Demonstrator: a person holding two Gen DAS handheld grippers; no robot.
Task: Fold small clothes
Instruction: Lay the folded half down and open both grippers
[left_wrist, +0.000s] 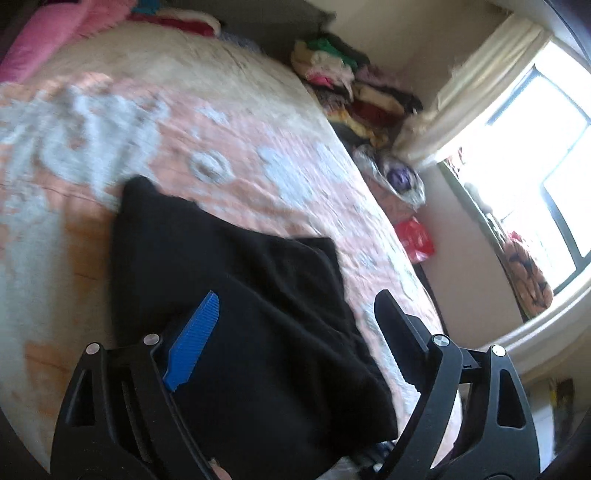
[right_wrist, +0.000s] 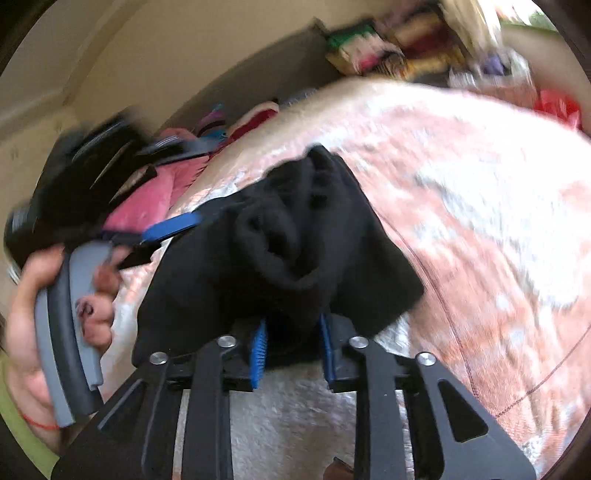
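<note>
A small black garment (left_wrist: 236, 280) lies crumpled on the bed's pink and grey patterned cover (left_wrist: 229, 122). My left gripper (left_wrist: 298, 295) stands wide open over it, the blue-padded finger (left_wrist: 195, 343) resting on the cloth and the other finger (left_wrist: 395, 325) past its right edge. In the right wrist view the same black garment (right_wrist: 295, 236) is bunched over the tips of my right gripper (right_wrist: 292, 332). Its blue pads (right_wrist: 258, 347) stand a little apart with cloth lying between them, loose as far as I can see. The left gripper (right_wrist: 159, 240), held by a hand (right_wrist: 22, 295), sits at the garment's left edge.
Pink bedding (left_wrist: 44, 33) lies at the head of the bed. A heap of mixed clothes (left_wrist: 354, 85) is piled beside the bed, near a curtain (left_wrist: 476, 81) and a bright window (left_wrist: 546, 155). A red bag (left_wrist: 415, 240) and a clear plastic bag (left_wrist: 399, 177) lie by the bed's right edge.
</note>
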